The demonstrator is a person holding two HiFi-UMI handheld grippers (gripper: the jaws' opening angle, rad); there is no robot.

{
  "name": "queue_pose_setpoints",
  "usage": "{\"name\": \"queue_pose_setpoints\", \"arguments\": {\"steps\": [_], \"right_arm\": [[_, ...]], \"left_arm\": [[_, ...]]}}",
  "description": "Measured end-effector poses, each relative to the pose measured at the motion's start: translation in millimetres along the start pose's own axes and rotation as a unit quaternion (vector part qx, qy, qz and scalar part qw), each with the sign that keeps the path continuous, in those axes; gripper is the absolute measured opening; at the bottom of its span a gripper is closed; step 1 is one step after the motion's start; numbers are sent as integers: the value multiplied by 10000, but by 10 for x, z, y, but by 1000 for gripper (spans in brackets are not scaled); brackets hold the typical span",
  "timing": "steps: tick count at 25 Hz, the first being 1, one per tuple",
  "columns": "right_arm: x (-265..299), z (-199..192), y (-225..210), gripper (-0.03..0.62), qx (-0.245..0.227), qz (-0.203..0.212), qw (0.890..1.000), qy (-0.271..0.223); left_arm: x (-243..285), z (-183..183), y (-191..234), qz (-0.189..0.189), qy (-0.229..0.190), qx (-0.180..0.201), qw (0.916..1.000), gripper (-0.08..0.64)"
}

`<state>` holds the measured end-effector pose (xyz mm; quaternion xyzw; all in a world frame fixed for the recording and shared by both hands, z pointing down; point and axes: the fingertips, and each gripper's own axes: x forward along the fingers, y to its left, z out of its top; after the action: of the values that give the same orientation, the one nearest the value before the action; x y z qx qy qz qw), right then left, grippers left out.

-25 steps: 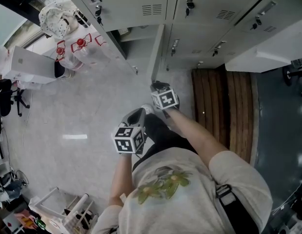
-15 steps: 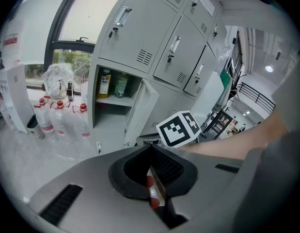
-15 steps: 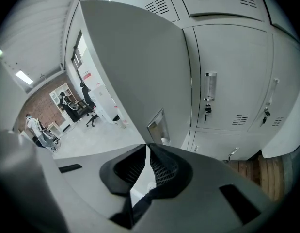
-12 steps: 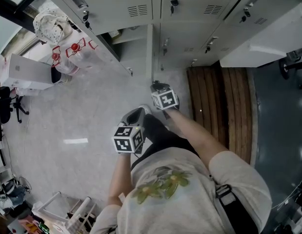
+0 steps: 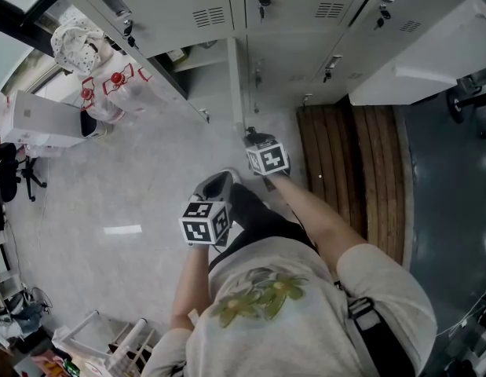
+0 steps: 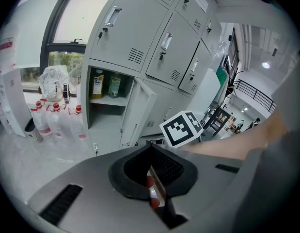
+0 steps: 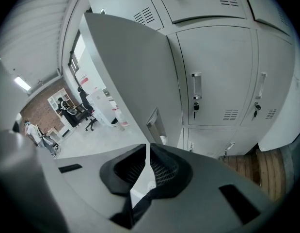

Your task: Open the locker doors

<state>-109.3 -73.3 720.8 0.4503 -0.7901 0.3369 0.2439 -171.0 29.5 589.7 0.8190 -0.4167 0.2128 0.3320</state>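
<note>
Red-capped bottles (image 5: 121,87) stand beside a spotted bag (image 5: 76,42); wooden slats (image 5: 360,179) well apart.

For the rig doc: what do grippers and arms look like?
Left gripper and right gripper: grey shells, black mesh-padded tongs, each with a white cube of black square markers. Arms bare below a light short-sleeved T-shirt; dark shoulder strap.

bright daylight, fisheye-warped dark edges

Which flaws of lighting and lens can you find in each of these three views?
Head view: a glare streak on the floor, otherwise evenly lit and sharp. Left gripper view: the window is washed out white, and the corners are black. Right gripper view: fisheye bows the open locker door's straight edges; corners black too.
</note>
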Motion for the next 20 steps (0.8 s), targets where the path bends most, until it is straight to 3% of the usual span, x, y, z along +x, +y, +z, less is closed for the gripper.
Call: {"name": "queue_pose_setpoints", "arguments": {"steps": [7,11,15,20], "right_arm": [[-537,-67,186,44,749,502,9950,-420],[-1049,-37,420,43,935,893,9878,-870],[-1609,12,714,43,777,1393,9778,-1359],[-2046,-13,1027,43,78,1776,9705,-1629]], "left_arm": [[3,-33,-121,3,-47,32,10000,31],[-32,-43,-224,1,-98,40,9999,31],[-143,-30,-387,-32,-189,108,9998,31],[-294,-32,-612,-110,-357,263,9990,31]]}}
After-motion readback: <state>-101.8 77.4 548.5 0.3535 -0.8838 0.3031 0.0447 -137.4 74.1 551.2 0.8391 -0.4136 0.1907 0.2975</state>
